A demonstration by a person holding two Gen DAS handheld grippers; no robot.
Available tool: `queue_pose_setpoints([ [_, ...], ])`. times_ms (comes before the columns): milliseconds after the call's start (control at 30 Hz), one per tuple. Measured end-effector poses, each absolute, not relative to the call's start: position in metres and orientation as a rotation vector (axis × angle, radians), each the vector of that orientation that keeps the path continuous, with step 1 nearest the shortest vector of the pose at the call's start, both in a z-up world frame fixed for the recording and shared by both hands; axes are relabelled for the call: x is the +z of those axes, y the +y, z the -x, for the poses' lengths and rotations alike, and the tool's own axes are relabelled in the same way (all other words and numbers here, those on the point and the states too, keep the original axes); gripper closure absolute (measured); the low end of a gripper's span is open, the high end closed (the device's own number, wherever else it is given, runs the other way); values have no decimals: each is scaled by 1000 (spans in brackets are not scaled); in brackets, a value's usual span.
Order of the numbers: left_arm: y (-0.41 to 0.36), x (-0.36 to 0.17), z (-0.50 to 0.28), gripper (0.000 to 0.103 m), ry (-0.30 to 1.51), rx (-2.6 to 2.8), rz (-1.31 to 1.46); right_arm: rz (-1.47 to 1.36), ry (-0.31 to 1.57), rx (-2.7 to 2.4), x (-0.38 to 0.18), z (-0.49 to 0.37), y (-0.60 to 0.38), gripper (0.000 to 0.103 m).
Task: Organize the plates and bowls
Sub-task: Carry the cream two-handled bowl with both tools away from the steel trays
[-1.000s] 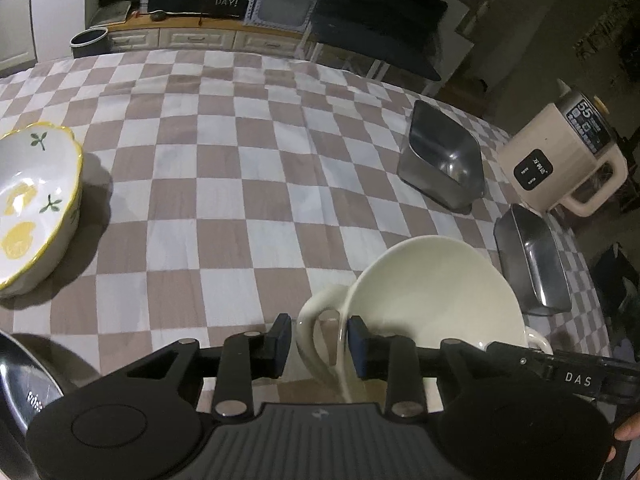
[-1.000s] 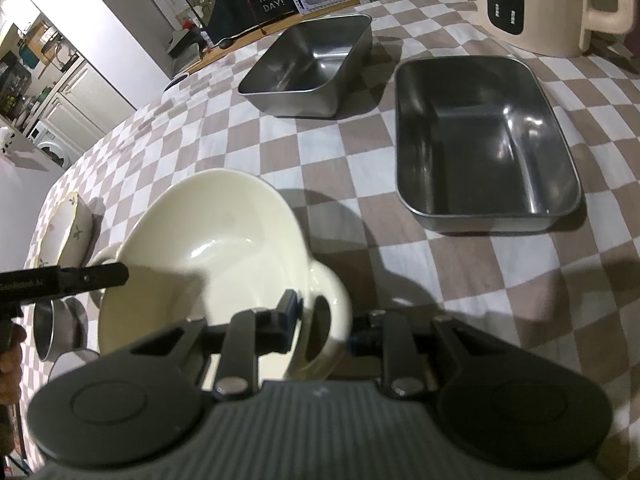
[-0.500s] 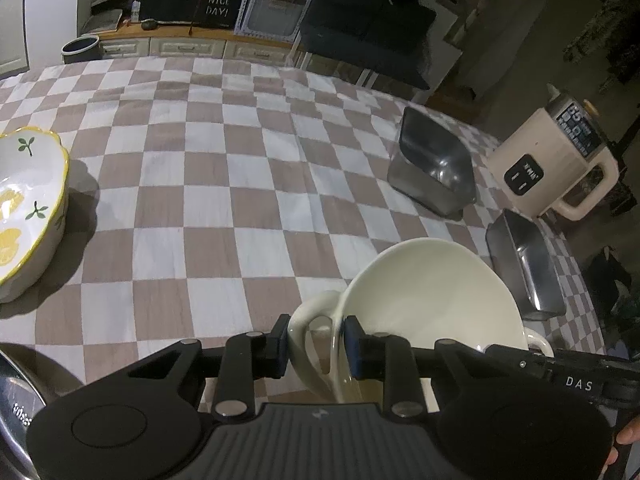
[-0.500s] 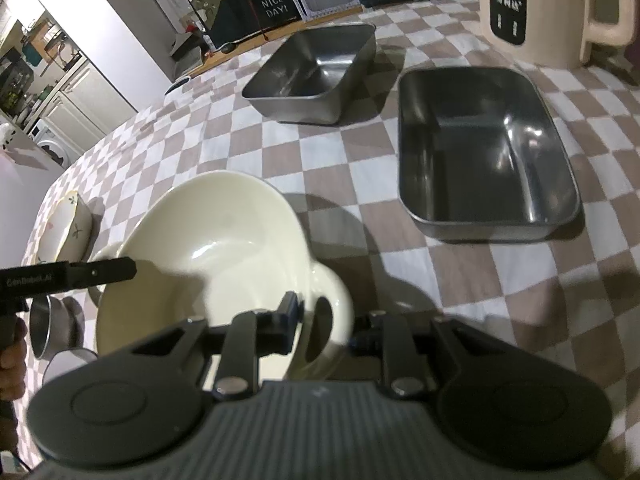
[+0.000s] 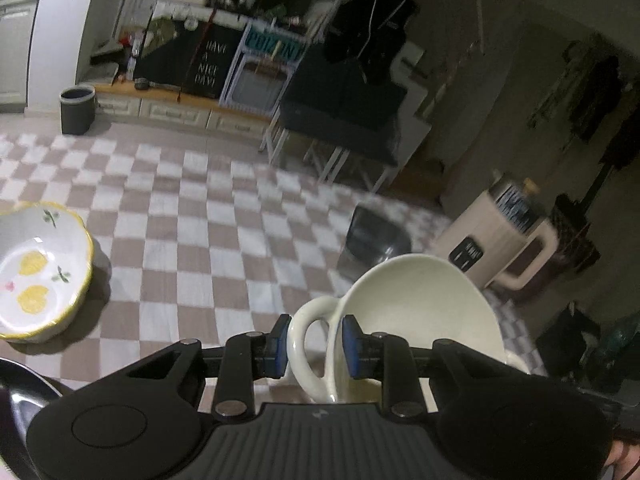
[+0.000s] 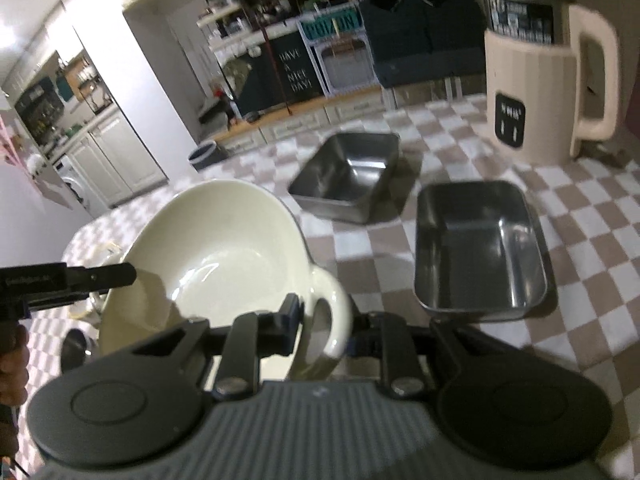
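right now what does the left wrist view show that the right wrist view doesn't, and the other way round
Only the left wrist view shows the lemon-patterned bowl clearly, standing on the checked cloth at the left. Only the right wrist view shows both steel trays in full, the near one and the far one. Both views share the cream two-handled bowl, the beige kettle, and a grip on a handle: the left gripper on one, the right gripper on the other.

The right tool (image 6: 320, 330) clamps one handle of the cream bowl (image 6: 208, 256), beside two steel trays (image 6: 480, 248).
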State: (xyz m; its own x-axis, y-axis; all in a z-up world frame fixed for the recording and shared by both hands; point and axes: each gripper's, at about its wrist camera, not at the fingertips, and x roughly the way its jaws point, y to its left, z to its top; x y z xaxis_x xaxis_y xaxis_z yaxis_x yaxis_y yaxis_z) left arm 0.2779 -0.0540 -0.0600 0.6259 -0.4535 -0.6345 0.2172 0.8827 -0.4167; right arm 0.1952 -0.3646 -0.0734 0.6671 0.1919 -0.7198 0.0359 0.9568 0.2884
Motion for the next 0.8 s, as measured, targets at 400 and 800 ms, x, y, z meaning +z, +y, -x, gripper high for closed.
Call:
queue_pose_setpoints([
  [400,-9,-7,-211,75,690,-378,377,-309,713,150,-25,-155,-332,77],
  [800,44,-10,-155,75,694,-306,422,-321,657,223,-8,-119,-283,82],
])
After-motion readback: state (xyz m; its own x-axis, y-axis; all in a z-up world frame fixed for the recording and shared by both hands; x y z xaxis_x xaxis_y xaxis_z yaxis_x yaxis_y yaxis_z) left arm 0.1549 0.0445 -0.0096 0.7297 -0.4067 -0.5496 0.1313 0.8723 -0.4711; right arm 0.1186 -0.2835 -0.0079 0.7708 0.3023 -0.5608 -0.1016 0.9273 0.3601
